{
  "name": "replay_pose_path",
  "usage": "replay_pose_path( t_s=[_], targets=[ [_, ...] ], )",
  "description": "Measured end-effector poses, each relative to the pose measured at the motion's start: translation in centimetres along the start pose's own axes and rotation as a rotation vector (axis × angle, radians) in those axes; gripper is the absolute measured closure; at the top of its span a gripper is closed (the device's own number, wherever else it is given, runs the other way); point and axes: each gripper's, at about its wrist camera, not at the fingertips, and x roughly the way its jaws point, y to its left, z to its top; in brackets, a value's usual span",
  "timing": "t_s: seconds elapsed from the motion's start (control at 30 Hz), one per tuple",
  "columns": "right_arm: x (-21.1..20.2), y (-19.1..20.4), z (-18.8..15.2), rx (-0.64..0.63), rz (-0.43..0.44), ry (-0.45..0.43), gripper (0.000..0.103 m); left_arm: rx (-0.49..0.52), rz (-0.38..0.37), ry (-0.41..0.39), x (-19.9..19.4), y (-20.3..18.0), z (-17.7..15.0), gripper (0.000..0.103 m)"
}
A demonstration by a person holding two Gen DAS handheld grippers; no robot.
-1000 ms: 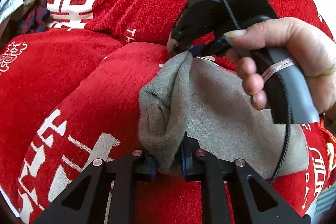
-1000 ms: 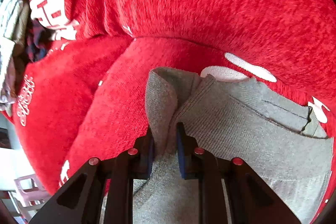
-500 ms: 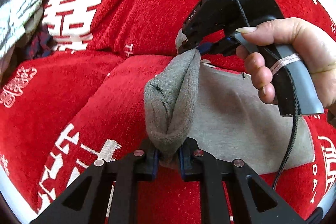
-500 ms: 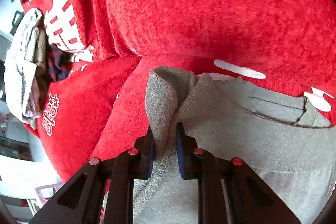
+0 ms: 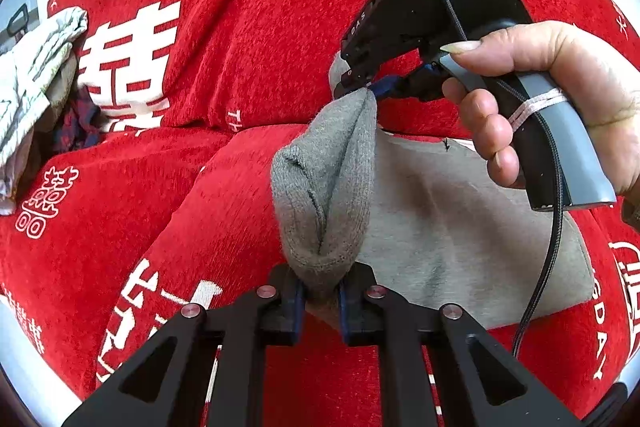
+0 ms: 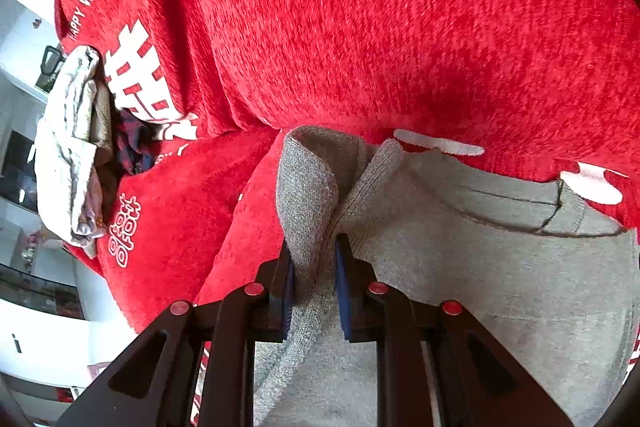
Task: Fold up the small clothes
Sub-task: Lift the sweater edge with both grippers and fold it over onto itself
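Observation:
A small grey knit garment [image 5: 452, 227] lies on a red sofa cover [image 5: 240, 67]; it also shows in the right wrist view [image 6: 500, 267]. My left gripper [image 5: 322, 291] is shut on the near end of its bunched left edge. My right gripper [image 5: 360, 89], held in a hand, is shut on the far end of that edge; in its own view [image 6: 314, 267] the cloth sits pinched between its fingers. The edge is lifted as a ridge between the two grippers. The rest of the garment lies flat to the right.
A pile of other clothes [image 5: 36, 87], pale and dark plaid, sits at the far left of the sofa; it also shows in the right wrist view [image 6: 76, 155]. The sofa back [image 6: 400, 27] rises behind the garment. A black cable [image 5: 552, 247] hangs from the right gripper.
Both grippers have risen with the grey edge still pinched. The ridge of cloth between them stands higher and more of the sofa back shows.

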Motion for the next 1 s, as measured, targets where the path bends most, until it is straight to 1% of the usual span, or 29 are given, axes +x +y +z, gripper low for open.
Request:
replay_pose_path(
  t_s=[0.27, 0.4, 0.53, 0.77, 1.0],
  targets=[
    [-3.1, -2.0, -0.5, 0.009, 0.028, -0.027, 0.083, 0.062, 0.020, -0.020, -1.2, -2.9, 0.2, 0.089],
    [-4.5, -3.3, -0.9, -0.007, 0.032, -0.038, 0.083, 0.115, 0.054, -0.030, -1.6, -5.2, 0.1, 0.089],
    [-5.9, -4.6, -1.2, -0.017, 0.038, -0.045, 0.083, 0.164, 0.067, -0.041, -2.0, -7.3, 0.1, 0.089],
    [-7.6, -7.5, -1.9, 0.007, 0.063, -0.062, 0.084, 0.224, 0.054, -0.043, -2.3, -10.9, 0.2, 0.089],
    [-9.4, -10.4, -2.7, 0.037, 0.082, -0.080, 0.084, 0.300, 0.029, -0.044, -2.4, -14.6, -0.6, 0.089]
  ],
)
